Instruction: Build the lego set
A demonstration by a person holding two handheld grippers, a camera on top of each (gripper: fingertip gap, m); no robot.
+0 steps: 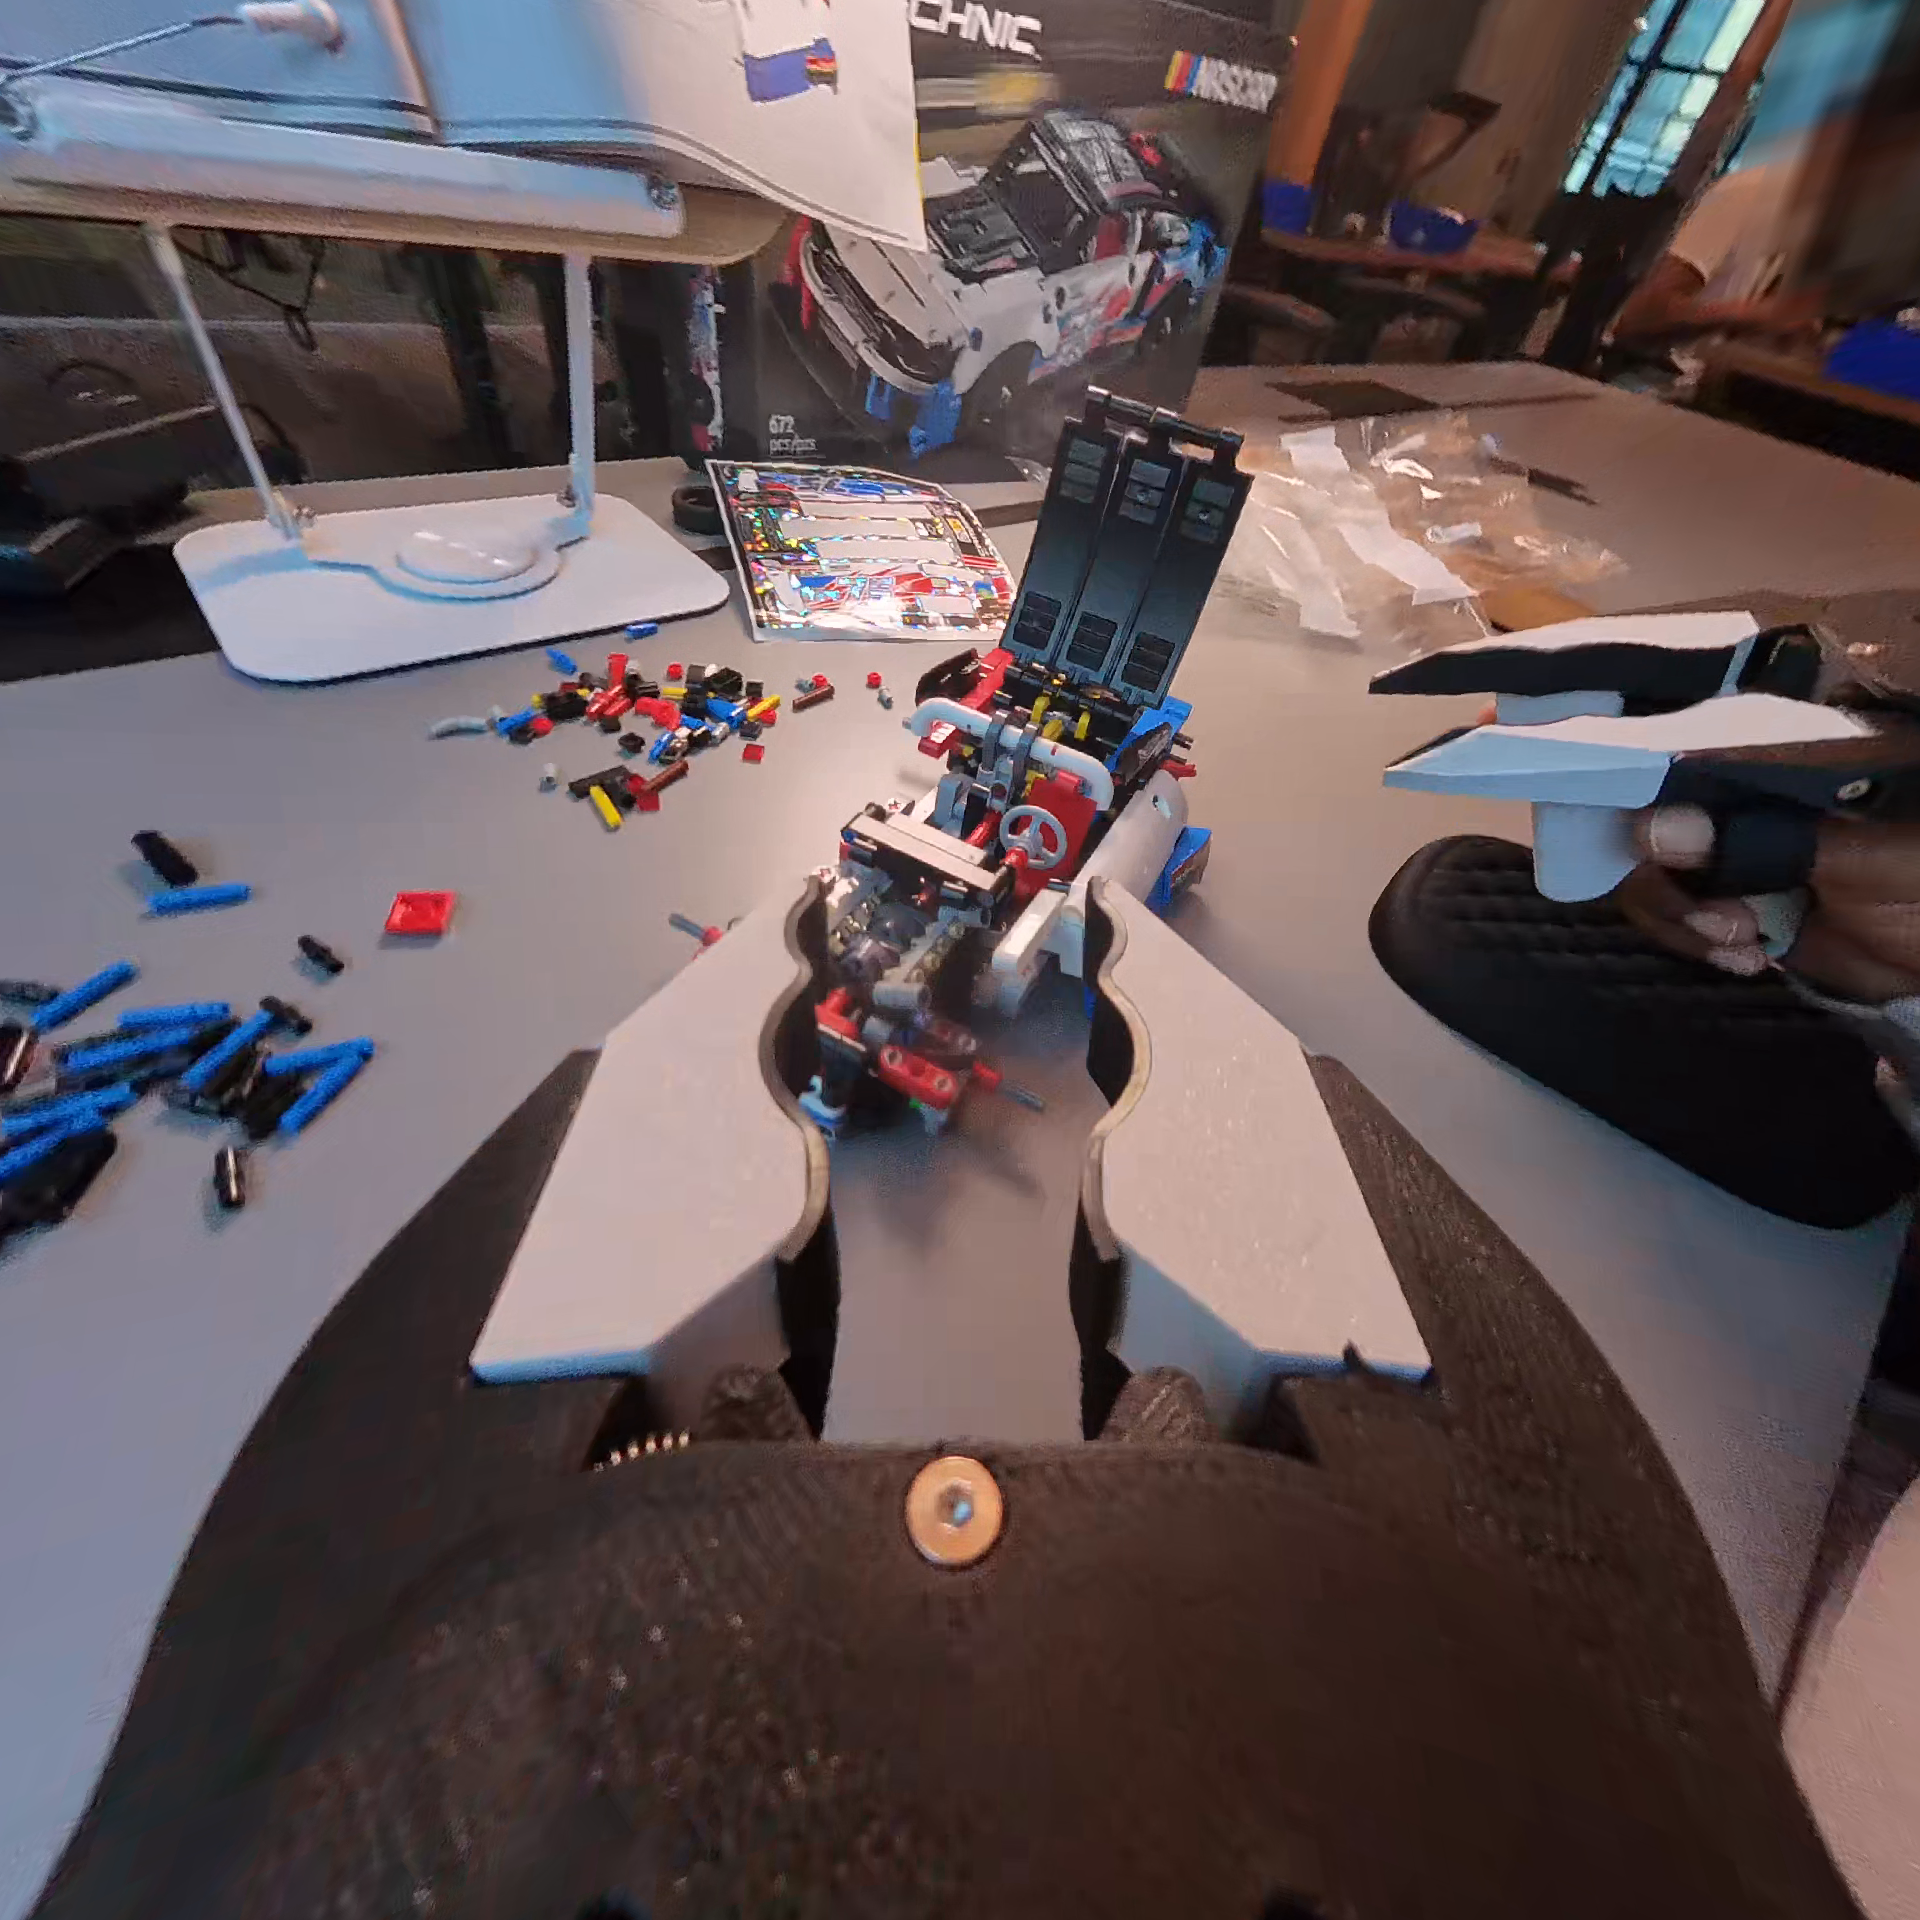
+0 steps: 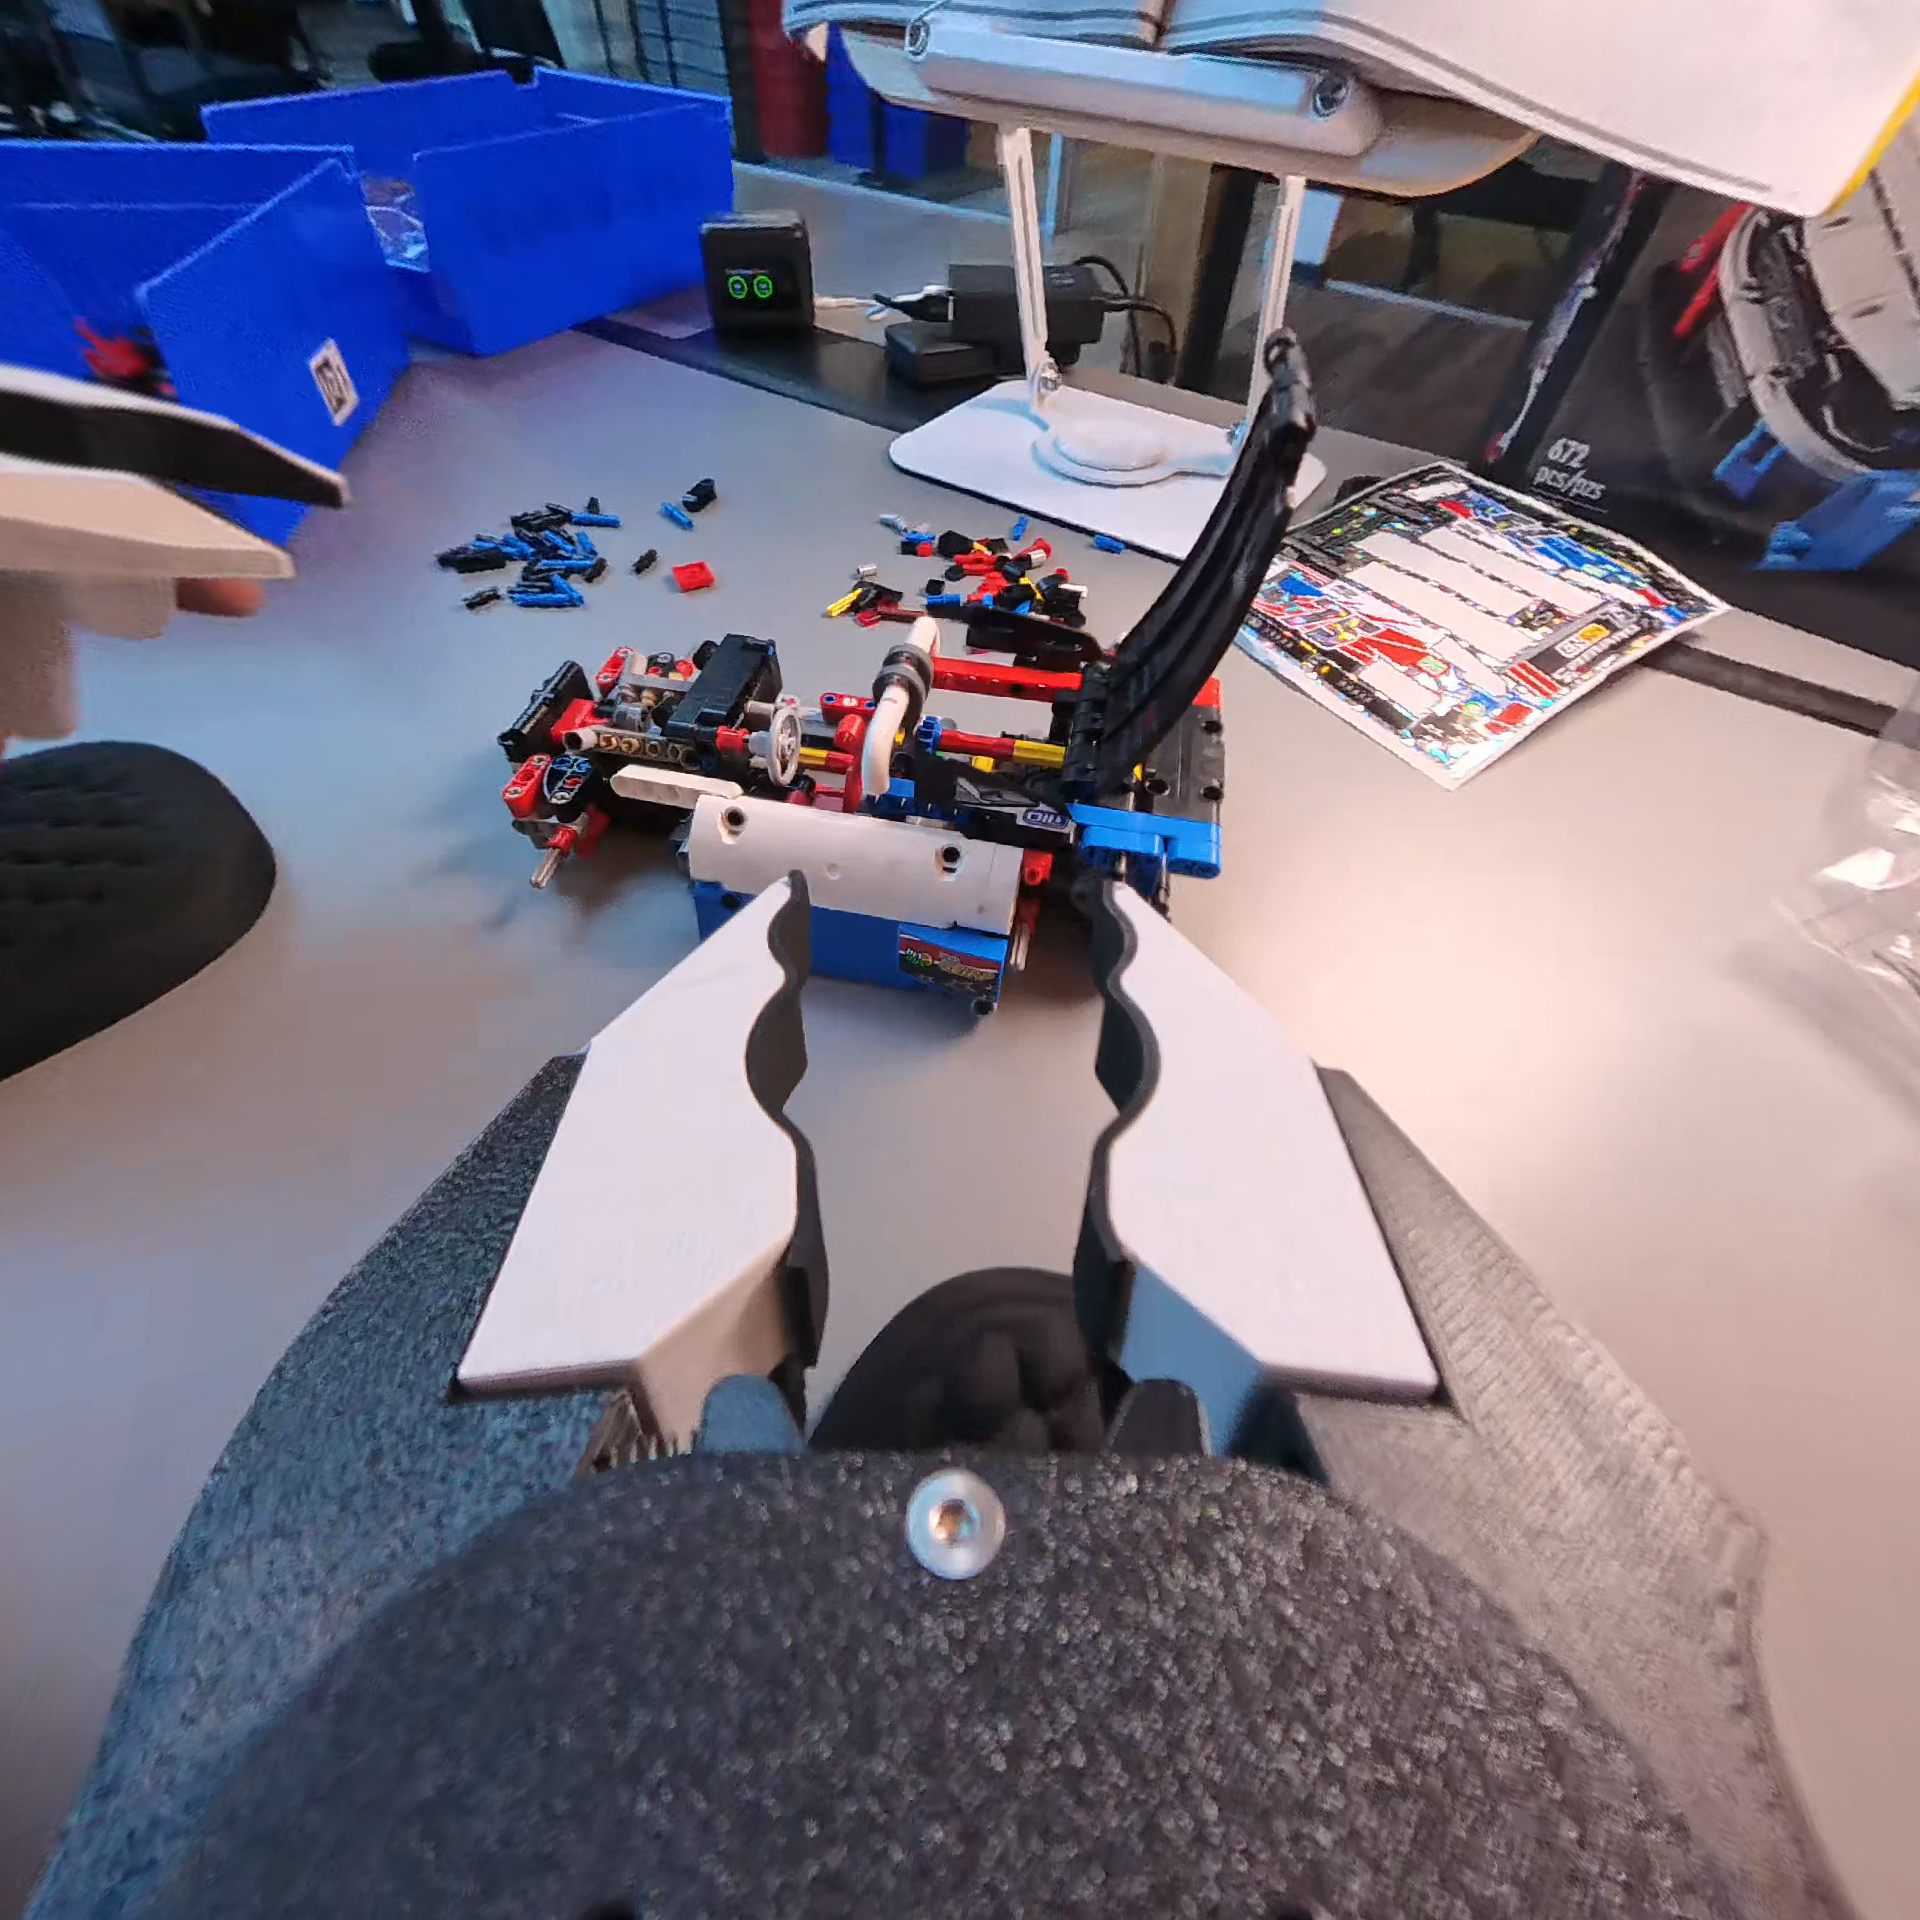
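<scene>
Both empty: left gripper [image 1: 951, 914] wide open, straddling car [image 1: 1023, 821] nose at 12 to steady; right gripper [image 2: 945, 894] open beside its flank.

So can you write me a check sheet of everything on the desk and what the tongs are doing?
Surface: smooth grey tabletop, with a black padded rest.
Job's things: half-built red, white and blue brick car with raised black panel; shiny sticker sheet; dark set box.
Clutter: loose blue and black pins; mixed small bricks; flat red tile; crumpled clear bags.
Grippers: left tongs open, straddling the car's front; right tongs open, at the car's side.
Cables: black power adapter leads.
Surroundings: white book stand; blue bins.
</scene>
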